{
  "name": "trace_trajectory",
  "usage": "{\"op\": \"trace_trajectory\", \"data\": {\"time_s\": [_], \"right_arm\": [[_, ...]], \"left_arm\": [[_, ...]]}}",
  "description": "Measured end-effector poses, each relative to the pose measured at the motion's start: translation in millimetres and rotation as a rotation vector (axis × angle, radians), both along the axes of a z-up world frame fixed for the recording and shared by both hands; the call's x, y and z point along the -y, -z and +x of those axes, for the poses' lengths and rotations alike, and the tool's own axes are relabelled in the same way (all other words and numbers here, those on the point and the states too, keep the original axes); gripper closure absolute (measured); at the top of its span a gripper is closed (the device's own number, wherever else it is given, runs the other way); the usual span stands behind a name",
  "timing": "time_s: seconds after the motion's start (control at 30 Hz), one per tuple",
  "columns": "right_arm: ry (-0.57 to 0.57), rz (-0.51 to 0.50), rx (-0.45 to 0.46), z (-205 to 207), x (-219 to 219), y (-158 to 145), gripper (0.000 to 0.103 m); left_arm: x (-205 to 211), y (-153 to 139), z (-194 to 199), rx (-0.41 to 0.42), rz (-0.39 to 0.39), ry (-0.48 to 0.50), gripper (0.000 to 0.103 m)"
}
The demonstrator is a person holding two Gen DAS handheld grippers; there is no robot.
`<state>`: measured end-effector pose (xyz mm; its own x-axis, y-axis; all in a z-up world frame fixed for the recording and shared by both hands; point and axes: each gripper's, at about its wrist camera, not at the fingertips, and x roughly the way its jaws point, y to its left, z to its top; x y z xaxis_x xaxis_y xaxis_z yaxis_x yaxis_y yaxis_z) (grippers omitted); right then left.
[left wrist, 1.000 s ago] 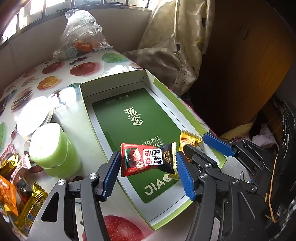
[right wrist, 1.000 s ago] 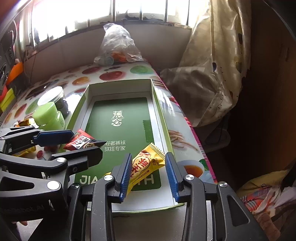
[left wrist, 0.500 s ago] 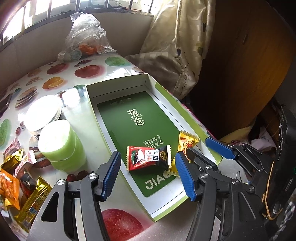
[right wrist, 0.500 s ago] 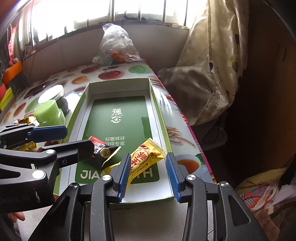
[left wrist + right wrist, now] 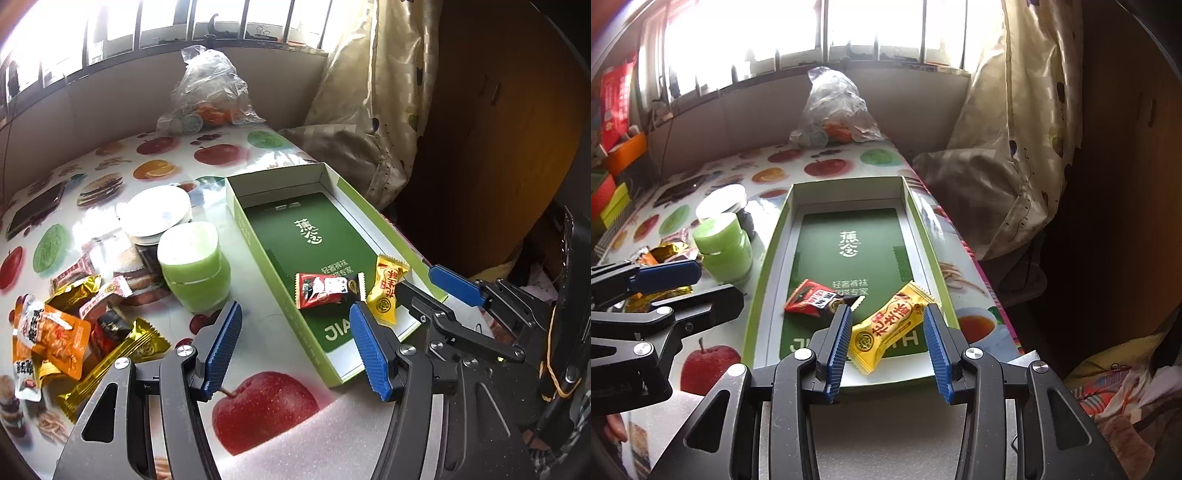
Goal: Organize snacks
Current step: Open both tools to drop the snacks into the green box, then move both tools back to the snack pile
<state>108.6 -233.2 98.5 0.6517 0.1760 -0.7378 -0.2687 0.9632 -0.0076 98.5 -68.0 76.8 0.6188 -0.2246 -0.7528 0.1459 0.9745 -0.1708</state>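
A shallow green box [image 5: 236, 206] [image 5: 768, 254] lies on the fruit-print table. A red and black snack packet [image 5: 327, 290] [image 5: 816, 297] and a yellow snack packet [image 5: 388, 291] [image 5: 890, 325] lie inside it near the front end. My left gripper [image 5: 295, 354] is open and empty, above the table left of the box's front corner. My right gripper [image 5: 886, 347] is open; the yellow packet lies between its fingers on the box floor. A pile of loose snack packets [image 5: 70, 325] lies at the left.
A green-lidded jar [image 5: 195, 266] [image 5: 724, 247] and a white-lidded jar [image 5: 159, 214] stand left of the box. A clear plastic bag [image 5: 210, 92] sits at the table's far end. A curtain [image 5: 369, 103] hangs on the right, past the table edge.
My left gripper let go of the red packet, which now lies in the box, and drew back to the left. My right gripper opened, leaving the yellow packet in the box.
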Motion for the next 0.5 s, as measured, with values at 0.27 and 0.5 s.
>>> {"op": "trace_trajectory", "data": {"time_s": [0.27,0.5], "right_arm": [[-0.058,0.042,0.016,-17.9,-24.6,-10.0,0.064],[-0.128,0.054,0.007,-27.9,-55.8,-8.2,0.064]], "left_arm": [[-33.5,-2.2,-25.8,0.011,0.017,-0.081,0.041],[-70.0,5.0,-44.3,0.001,0.008,-0.17,0.041]]}}
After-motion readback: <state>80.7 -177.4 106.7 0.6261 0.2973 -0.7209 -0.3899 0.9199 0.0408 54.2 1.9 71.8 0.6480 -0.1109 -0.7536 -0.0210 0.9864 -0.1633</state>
